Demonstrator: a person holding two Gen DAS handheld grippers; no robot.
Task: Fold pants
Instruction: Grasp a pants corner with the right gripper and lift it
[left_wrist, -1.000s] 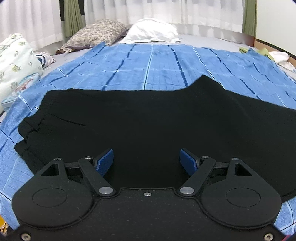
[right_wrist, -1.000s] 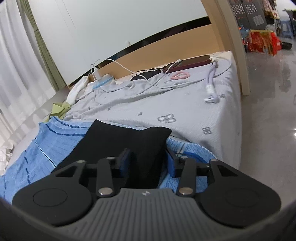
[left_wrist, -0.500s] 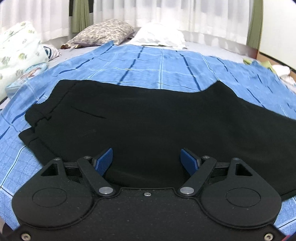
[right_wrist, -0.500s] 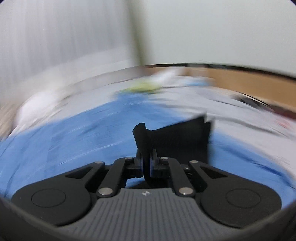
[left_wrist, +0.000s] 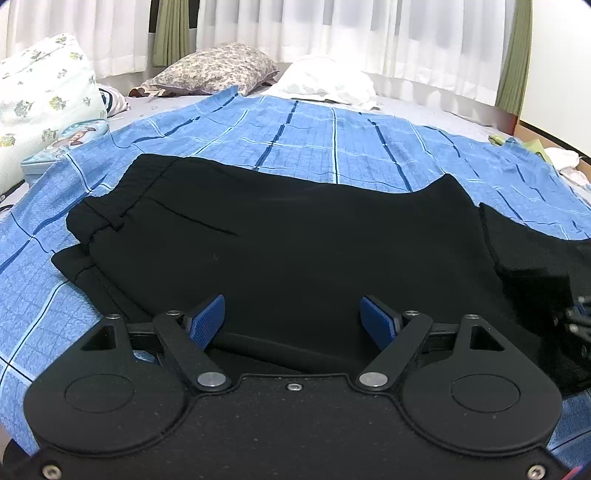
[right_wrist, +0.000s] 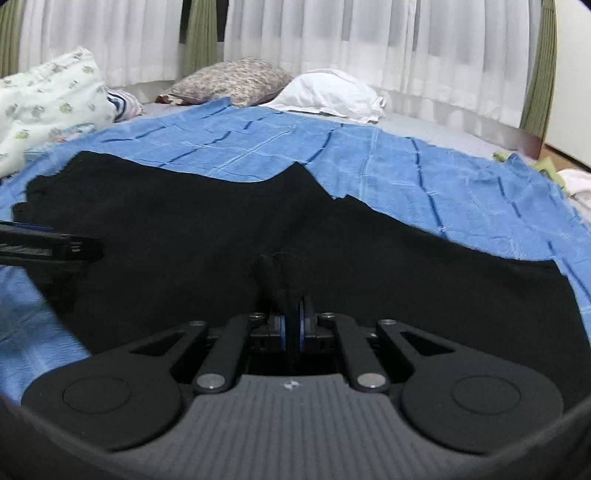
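Black pants (left_wrist: 295, 251) lie flat on a blue checked blanket (left_wrist: 332, 147), waistband to the left. My left gripper (left_wrist: 293, 317) is open, its blue pads just above the near edge of the pants. My right gripper (right_wrist: 291, 325) is shut on the leg hem of the pants (right_wrist: 280, 273) and holds that end over the rest of the garment (right_wrist: 184, 229). The carried hem shows at the right in the left wrist view (left_wrist: 532, 254). The left gripper shows at the left edge of the right wrist view (right_wrist: 44, 247).
A floral pillow (left_wrist: 218, 70) and a white pillow (left_wrist: 325, 81) lie at the head of the bed. A printed cushion (left_wrist: 37, 99) sits at the left. Loose clothes (left_wrist: 561, 158) lie at the far right. White curtains hang behind.
My right gripper shut on the leg hem and swung it from the foot of the bed towards the waistband, doubling the leg over. My left gripper stayed open and shifted slightly.
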